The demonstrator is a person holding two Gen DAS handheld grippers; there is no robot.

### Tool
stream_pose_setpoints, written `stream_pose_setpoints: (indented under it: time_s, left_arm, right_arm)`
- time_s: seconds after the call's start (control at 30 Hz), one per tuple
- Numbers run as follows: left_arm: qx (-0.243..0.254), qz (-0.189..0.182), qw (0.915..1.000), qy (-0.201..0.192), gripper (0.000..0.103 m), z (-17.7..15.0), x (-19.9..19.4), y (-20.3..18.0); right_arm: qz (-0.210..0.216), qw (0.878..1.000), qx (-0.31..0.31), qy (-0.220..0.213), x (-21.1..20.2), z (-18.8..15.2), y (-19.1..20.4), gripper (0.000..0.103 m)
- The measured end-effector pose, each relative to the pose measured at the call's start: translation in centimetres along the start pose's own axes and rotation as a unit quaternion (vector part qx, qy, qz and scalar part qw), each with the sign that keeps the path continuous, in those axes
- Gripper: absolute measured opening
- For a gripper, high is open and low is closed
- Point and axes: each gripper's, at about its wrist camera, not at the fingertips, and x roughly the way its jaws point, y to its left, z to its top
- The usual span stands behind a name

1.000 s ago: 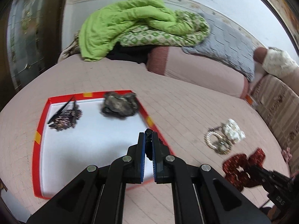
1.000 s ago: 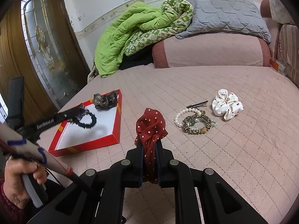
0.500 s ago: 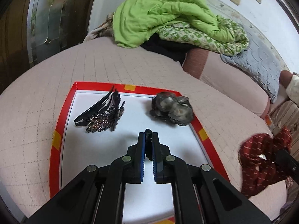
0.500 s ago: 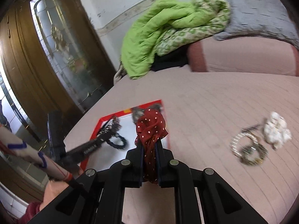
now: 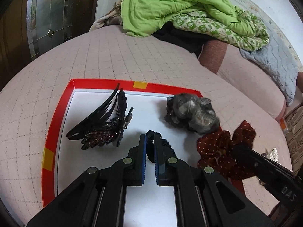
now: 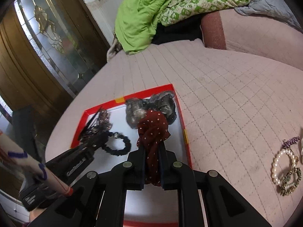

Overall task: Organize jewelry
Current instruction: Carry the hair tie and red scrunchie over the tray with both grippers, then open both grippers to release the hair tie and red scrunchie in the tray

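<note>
A red-rimmed white tray (image 5: 56, 113) (image 6: 186, 138) lies on the bed. In it are a black jewelled hair claw (image 5: 102, 124) (image 6: 98, 121) and a grey scrunchie (image 5: 191, 113) (image 6: 151, 106). My left gripper (image 5: 149, 138) is shut on a black beaded hair tie (image 6: 119, 143) (image 5: 166, 147) and holds it over the tray's middle. My right gripper (image 6: 152, 147) is shut on a dark red dotted scrunchie (image 6: 153, 130) (image 5: 223, 147) and holds it above the tray's right part. Pearl and beaded bracelets (image 6: 286, 172) lie on the bed to the right.
A green quilt (image 5: 180, 5) and a grey pillow (image 5: 274, 60) are piled at the bed's far side. A wooden door with glass (image 6: 37, 43) stands to the left. A white scrunchie (image 5: 272, 154) and a purple clip (image 6: 290, 141) lie near the bracelets.
Both grippers have moved left over the tray. The red scrunchie has travelled from beside the bracelets to above the tray. The left gripper has come lower and closer to the hair claw.
</note>
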Motion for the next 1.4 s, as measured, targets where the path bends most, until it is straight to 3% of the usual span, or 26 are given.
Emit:
stream_pose_setpoints:
  time_s: [0.47, 0.53, 0.63, 0.7, 0.77, 1.2, 1.4]
  left_arm:
    - [0.002, 0.025, 0.9997, 0.004, 0.006, 0.1, 0.8, 0.4]
    - [0.003, 0.028, 0.9996, 0.003, 0.006, 0.1, 0.8, 0.4]
    - [0.004, 0.029, 0.9996, 0.003, 0.011, 0.1, 0.9, 0.3]
    - [0.009, 0.034, 0.9994, -0.003, 0.017, 0.1, 0.7, 0.2]
    - [0.010, 0.038, 0.9992, -0.008, 0.025, 0.1, 0.5, 0.2]
    - [0.026, 0.052, 0.9976, -0.037, 0.047, -0.4, -0.9, -0.8]
    - [0.031, 0.055, 0.9963, -0.058, 0.052, -0.6, -2.0, -0.9]
  right_arm:
    - [-0.039, 0.999, -0.006, 0.036, 4.7, 0.8, -0.3, 0.014]
    - [-0.042, 0.998, -0.007, 0.040, 4.7, 0.7, -0.5, 0.019]
    - [-0.046, 0.998, -0.006, 0.039, 4.3, 0.6, -0.6, 0.028]
    - [-0.042, 0.998, -0.003, 0.036, 3.9, 0.6, -0.6, 0.044]
    - [-0.042, 0.999, -0.005, 0.027, 3.2, 0.7, -0.4, 0.050]
    - [-0.030, 0.999, -0.010, -0.005, -1.2, 0.4, 0.5, 0.051]
    - [-0.025, 1.000, 0.005, -0.016, -3.3, -0.5, -0.5, 0.051]
